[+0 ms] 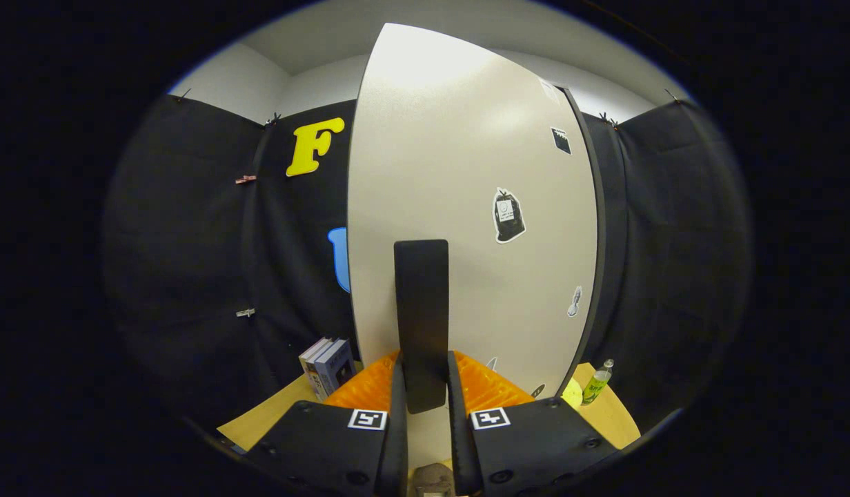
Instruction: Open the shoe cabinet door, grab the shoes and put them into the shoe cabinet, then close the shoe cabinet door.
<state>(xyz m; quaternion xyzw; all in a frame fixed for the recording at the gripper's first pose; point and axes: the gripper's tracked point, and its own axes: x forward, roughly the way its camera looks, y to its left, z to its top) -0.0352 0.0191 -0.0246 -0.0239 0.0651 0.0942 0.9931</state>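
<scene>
So the hand-held gripper (423, 397) has both fingers clamped on the shoe cabinet door's (466, 207) handle (421, 317), a vertical bar running straight up between them, door face dead ahead just beyond the fingertips.

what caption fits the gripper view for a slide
Gripper shut on the dark handle of the pale shoe cabinet door.

We are seeing the handle (421, 317) sitting between the fingers (397, 407), the door (466, 207) standing just beyond — books (326, 367) lying left of them, a bottle (597, 382) right.
</scene>
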